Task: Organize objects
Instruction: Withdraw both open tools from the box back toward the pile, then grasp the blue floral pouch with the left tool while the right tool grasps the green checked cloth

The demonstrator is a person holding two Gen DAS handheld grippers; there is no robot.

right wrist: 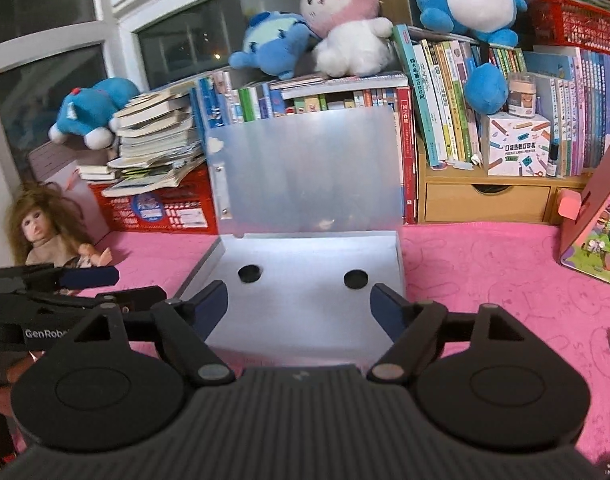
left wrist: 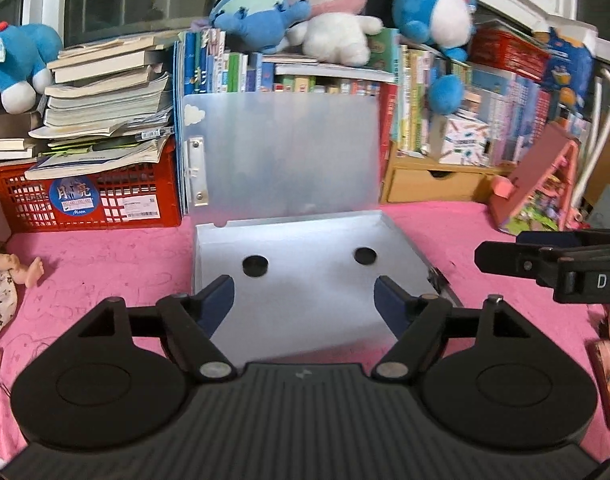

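Both the left gripper (left wrist: 303,302) and right gripper (right wrist: 299,306) hang spread and empty over the translucent file box (left wrist: 305,304), lying lid-up on the pink cloth (left wrist: 105,264) with just two black discs (left wrist: 255,266) inside — sorting looks barely begun.

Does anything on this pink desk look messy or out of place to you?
Yes. The stack of books on the red crate is slumped, pages splaying over the edge. A doll slumps in the left corner, and the translucent file box lies open with its lid propped against the books.
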